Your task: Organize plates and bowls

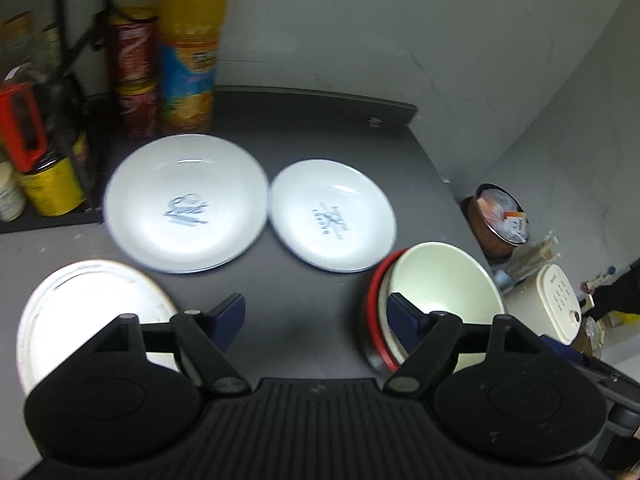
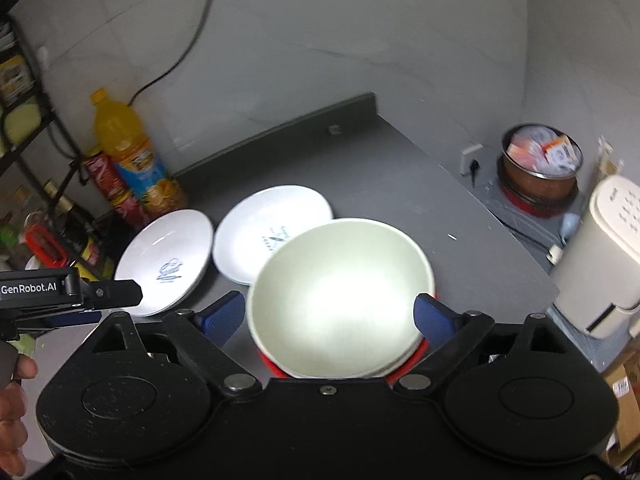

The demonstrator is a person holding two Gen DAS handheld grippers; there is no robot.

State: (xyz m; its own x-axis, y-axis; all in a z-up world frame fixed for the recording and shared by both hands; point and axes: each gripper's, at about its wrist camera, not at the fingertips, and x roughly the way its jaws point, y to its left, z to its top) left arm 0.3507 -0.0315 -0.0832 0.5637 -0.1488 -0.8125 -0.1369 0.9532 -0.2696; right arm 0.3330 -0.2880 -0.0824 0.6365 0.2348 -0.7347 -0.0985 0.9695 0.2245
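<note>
Two white plates with blue print lie side by side on the dark grey counter: the left plate point(image 1: 186, 204) point(image 2: 168, 256) and the right plate point(image 1: 332, 216) point(image 2: 264, 220). A pale green bowl point(image 1: 440, 292) point(image 2: 340, 296) sits nested in a red bowl point(image 1: 374, 300) point(image 2: 416, 356). A brightly lit white dish point(image 1: 88, 312) rests near the counter's left front. My left gripper point(image 1: 316, 312) is open over bare counter between the white dish and the stacked bowls. My right gripper point(image 2: 328, 316) is open, its blue fingers point(image 2: 224, 316) on either side of the green bowl, above it.
An orange juice bottle point(image 1: 192, 44) and red snack cans point(image 1: 134, 72) stand at the back left beside a rack of jars point(image 1: 48, 184). Beyond the counter's right edge are a pot of packets point(image 2: 540, 164) and a cream appliance point(image 2: 600, 256). A hand point(image 2: 12, 400) holds the left gripper.
</note>
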